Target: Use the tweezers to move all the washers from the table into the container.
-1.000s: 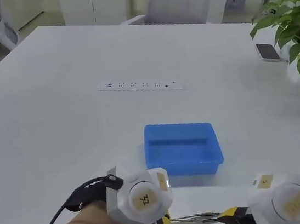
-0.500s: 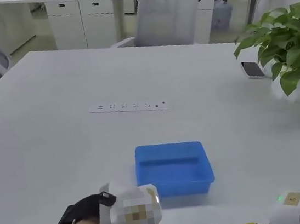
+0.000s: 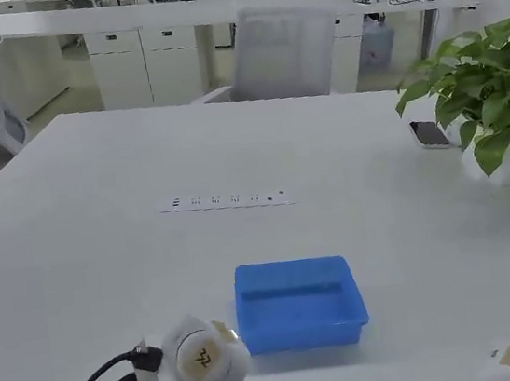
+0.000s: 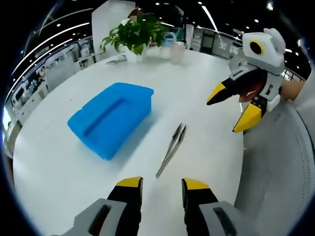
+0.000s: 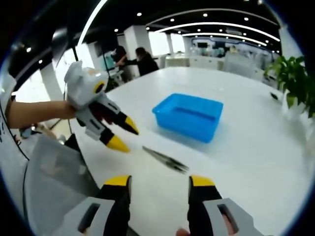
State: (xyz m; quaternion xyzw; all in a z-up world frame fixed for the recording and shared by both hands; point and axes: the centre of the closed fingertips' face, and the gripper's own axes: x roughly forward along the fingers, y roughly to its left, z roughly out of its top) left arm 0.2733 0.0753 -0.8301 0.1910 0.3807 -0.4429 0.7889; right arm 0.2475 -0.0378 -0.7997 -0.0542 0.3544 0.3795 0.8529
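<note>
Slim metal tweezers [image 4: 171, 149] lie flat on the white table, just ahead of my left gripper [image 4: 162, 184], which is open and holds nothing. Seen from the other side, the tweezers [image 5: 165, 159] rest a little beyond my right gripper [image 5: 160, 182], also open and holding nothing. The two grippers face each other across the tweezers: the right gripper [image 4: 227, 114] appears in the left gripper view and the left gripper [image 5: 125, 137] in the right gripper view. The blue container [image 3: 296, 302] stands beyond the tweezers, and its visible floor [image 4: 110, 118] looks bare.
A white power strip [image 3: 226, 200] lies mid-table beyond the container. A potted plant [image 3: 482, 90] and a phone [image 3: 431, 134] sit at the right. A grey chair [image 3: 284, 50] stands at the far edge. The near table edge runs close under both grippers.
The head camera has tilted up, so the container sits lower in frame and the tweezers and right gripper have slid off the bottom. The left gripper's body stays near the bottom edge.
</note>
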